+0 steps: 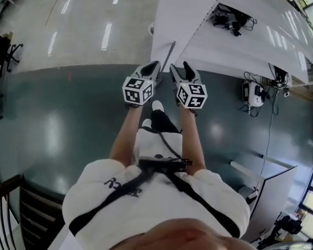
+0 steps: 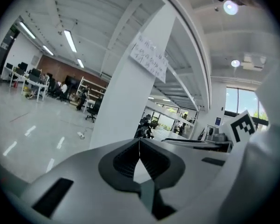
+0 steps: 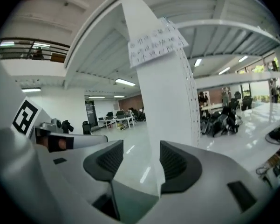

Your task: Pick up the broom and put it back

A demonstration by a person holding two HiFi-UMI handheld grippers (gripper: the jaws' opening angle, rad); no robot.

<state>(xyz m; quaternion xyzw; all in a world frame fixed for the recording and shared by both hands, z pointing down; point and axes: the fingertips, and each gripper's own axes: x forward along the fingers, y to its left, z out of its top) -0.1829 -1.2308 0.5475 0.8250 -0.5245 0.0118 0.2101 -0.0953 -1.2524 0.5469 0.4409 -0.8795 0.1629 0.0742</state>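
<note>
The person stands on a dark green floor (image 1: 67, 124) and holds both tools forward, side by side, near a white pillar (image 1: 182, 14).

The left gripper (image 1: 155, 64) has its jaws closed. In the left gripper view the two dark pads of the left gripper (image 2: 140, 141) meet at the tips and there is nothing between them. The right gripper (image 1: 180, 66) has its jaws apart. In the right gripper view the gap of the right gripper (image 3: 141, 157) is empty, and only the pillar (image 3: 165, 92) shows through it, some way behind. A sheet of paper (image 3: 156, 41) with print is fixed high on this pillar. The left gripper view also shows the same pillar (image 2: 126, 97) and the paper (image 2: 150, 55).

In the head view a thin grey bar (image 1: 168, 55) stands tilted along the edge of the pillar. It lies just beyond the tips of the two tools, between them, and neither tool touches it. Whether it is the handle of the broom I cannot tell; the gripper views do not show it clearly.

To the right of the pillar there is a white table (image 1: 260, 40) with black cables on it.
</note>
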